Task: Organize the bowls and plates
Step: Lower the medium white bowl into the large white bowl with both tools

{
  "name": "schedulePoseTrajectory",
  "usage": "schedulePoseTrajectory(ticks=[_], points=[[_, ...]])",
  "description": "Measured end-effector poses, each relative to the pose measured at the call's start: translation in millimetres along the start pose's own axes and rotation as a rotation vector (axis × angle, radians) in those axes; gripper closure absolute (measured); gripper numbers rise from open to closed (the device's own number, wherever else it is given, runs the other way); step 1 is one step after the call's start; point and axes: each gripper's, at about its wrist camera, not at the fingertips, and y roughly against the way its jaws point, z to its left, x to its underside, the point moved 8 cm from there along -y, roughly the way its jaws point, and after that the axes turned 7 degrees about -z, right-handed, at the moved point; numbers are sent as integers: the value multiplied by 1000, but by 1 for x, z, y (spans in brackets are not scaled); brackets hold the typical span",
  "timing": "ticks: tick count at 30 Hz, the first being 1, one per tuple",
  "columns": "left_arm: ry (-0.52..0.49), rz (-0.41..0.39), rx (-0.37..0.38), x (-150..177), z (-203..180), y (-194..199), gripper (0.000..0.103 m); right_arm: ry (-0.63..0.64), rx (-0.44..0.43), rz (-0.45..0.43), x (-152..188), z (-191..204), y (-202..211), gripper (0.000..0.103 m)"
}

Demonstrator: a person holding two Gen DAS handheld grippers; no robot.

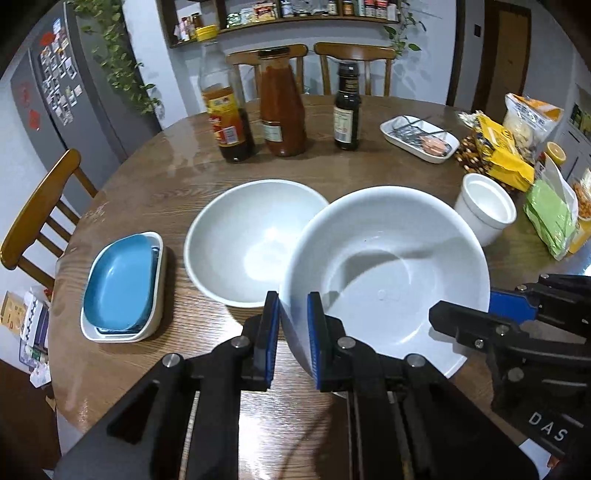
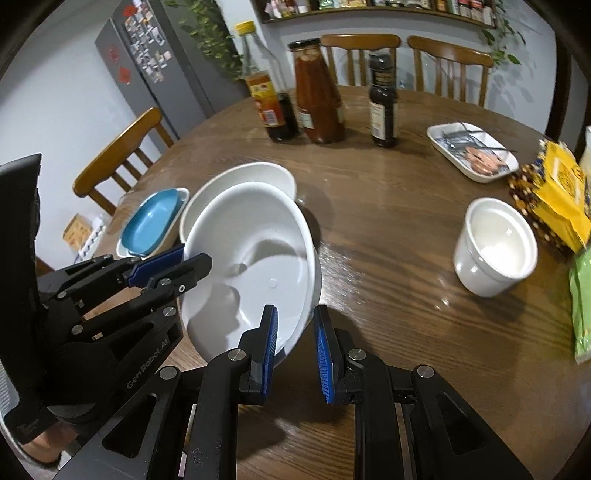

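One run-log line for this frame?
phase: carry | left gripper: shut on white bowl rim | right gripper: shut on same rim | target: second white bowl | table

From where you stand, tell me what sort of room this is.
Most likely a home kitchen or dining area. A round wooden table with wooden chairs holds sauce bottles and white bowls, a fridge covered in magnets stands beside it, and a wall shelf carries jars.

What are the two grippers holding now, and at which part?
Both hold one white bowl by its rim: the left gripper clamps the near-left rim, the right gripper the near-right rim.
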Motion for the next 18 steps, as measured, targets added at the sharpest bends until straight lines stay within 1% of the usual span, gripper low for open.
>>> schedulePoseTrajectory(ticks=[5,9,14,18], points=[[15,7,-21,-3,17,-2,89,4,-26,-4,-7,13,-7,80],[5,18,-49,-6,31,-5,89,5,-43,-8,-16,24,-16,80],[-3,27,-58,-15,47,-10,89,-16,-59,-23,-28,32,-25,80],[-15,20,-50,-23,55,-11,88,-21,-47,-43,-40,37,-27,80]])
